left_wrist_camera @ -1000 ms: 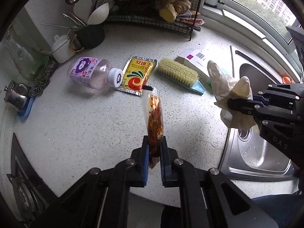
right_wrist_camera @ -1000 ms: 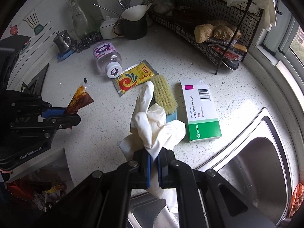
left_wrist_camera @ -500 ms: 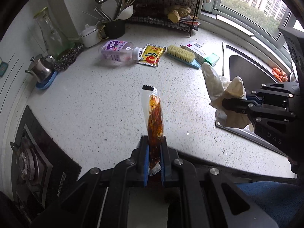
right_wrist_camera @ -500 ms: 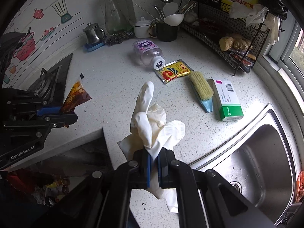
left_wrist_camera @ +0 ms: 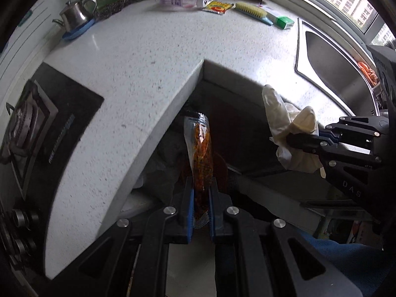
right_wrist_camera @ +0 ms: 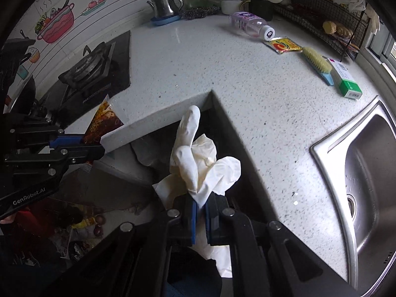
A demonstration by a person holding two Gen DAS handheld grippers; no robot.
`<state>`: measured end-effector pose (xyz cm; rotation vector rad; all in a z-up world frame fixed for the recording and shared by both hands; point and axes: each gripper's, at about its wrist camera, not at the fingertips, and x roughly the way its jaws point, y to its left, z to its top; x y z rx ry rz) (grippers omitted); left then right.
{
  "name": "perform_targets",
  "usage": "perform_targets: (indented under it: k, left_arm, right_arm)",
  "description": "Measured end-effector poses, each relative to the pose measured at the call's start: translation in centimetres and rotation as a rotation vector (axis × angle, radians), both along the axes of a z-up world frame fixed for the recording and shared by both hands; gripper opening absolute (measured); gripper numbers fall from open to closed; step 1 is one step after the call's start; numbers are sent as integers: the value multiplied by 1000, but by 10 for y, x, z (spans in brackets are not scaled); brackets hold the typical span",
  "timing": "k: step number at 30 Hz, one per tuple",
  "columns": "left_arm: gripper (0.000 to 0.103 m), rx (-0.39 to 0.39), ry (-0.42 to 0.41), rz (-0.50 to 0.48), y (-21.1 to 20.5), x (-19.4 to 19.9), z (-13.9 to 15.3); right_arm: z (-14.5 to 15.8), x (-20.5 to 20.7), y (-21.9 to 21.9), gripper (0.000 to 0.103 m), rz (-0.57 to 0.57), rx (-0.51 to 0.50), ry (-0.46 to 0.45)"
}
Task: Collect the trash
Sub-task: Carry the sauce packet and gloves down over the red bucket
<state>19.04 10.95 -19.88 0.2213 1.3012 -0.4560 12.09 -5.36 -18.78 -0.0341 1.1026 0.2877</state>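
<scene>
My left gripper (left_wrist_camera: 201, 190) is shut on a clear sauce packet (left_wrist_camera: 201, 148) filled with red-brown chili oil, which stands upright between the blue pads. My right gripper (right_wrist_camera: 201, 203) is shut on a crumpled white rubber glove (right_wrist_camera: 195, 158), one finger of it pointing up. Both hang past the white speckled counter's (right_wrist_camera: 222, 74) inner corner, over a dark space with a grey plastic bag (right_wrist_camera: 146, 153) below. The right wrist view shows the left gripper (right_wrist_camera: 99, 146) and the packet (right_wrist_camera: 104, 121) at the left. The left wrist view shows the right gripper (left_wrist_camera: 290, 139) and the glove (left_wrist_camera: 284, 116) at the right.
On the counter's far side lie a pink-labelled bottle (right_wrist_camera: 250, 26), a yellow sachet (right_wrist_camera: 284, 45), a scrub brush (right_wrist_camera: 318, 64) and a green-and-white box (right_wrist_camera: 346, 79). A steel sink (right_wrist_camera: 366, 173) is at the right, a gas stove (right_wrist_camera: 91, 69) at the left. Mixed rubbish (right_wrist_camera: 81, 225) lies low at the left.
Both grippers have drawn back from over the counter, past its edge, and sunk a little. They still hold the packet and the glove. The counter items now look far away.
</scene>
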Motion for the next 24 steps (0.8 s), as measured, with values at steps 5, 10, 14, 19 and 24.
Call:
perform_targets:
  k: [5,10,14,19,24]
  left_arm:
    - [9,3,66,33,9,-12,-69]
    - [9,46,90,4,-5,-14,-138]
    - [9,53,77,-23,-22,-11,-193]
    - [9,37,108,-54,-43,2,-256]
    - [9,35,116,-70,-54,11,-296]
  right_arm:
    - [-59,-3,10,5,-14,-15,37]
    - [-119,-3,8,5,-54,-37,56]
    - [-171,5,-2,5,-71,-57,72]
    - [-234,19,-15,5,-91,-91,76]
    - [-270,29,-27,5,-98,-96,77]
